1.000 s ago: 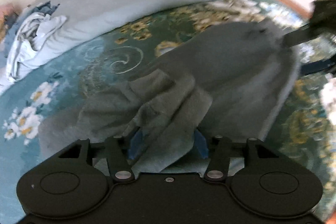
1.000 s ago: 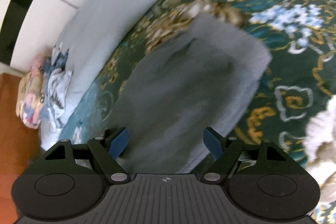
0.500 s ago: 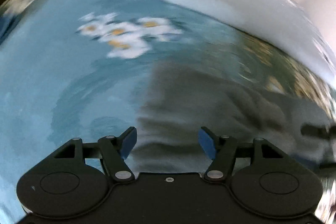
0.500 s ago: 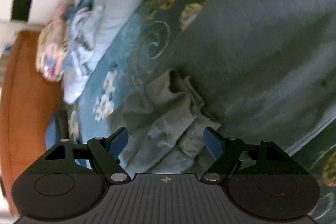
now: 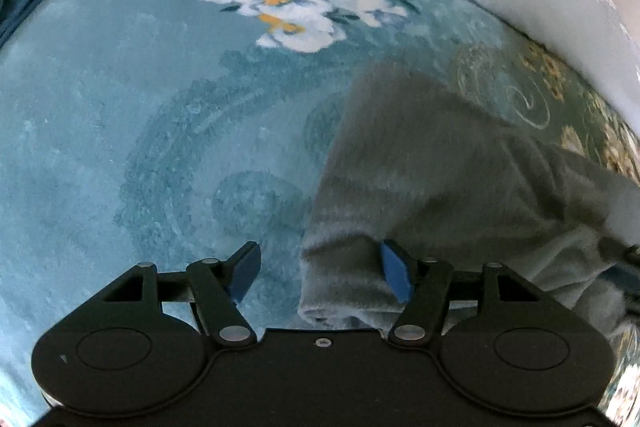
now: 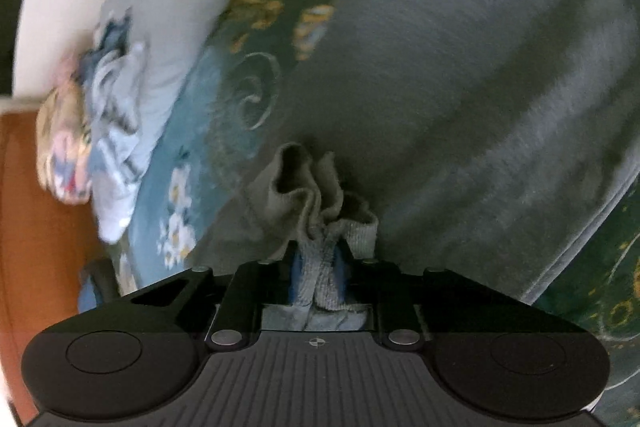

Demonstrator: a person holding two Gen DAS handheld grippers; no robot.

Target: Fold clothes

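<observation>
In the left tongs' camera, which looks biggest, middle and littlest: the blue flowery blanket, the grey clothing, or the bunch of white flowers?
1. Blue flowery blanket, filling most of the view.
2. Grey clothing, though it lies nearer the camera, which makes it look bigger.
3. White flower bunch, a print on the blanket.

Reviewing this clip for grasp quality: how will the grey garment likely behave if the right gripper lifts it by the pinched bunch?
The grey garment looks soft and floppy: it bunches into folds at the right gripper, so it would probably drape and sag. Its fuzzy knit likely grips the pads rather than slipping.

Right gripper [image 6: 318,277] pinches bunched grey garment [image 6: 460,75].
</observation>
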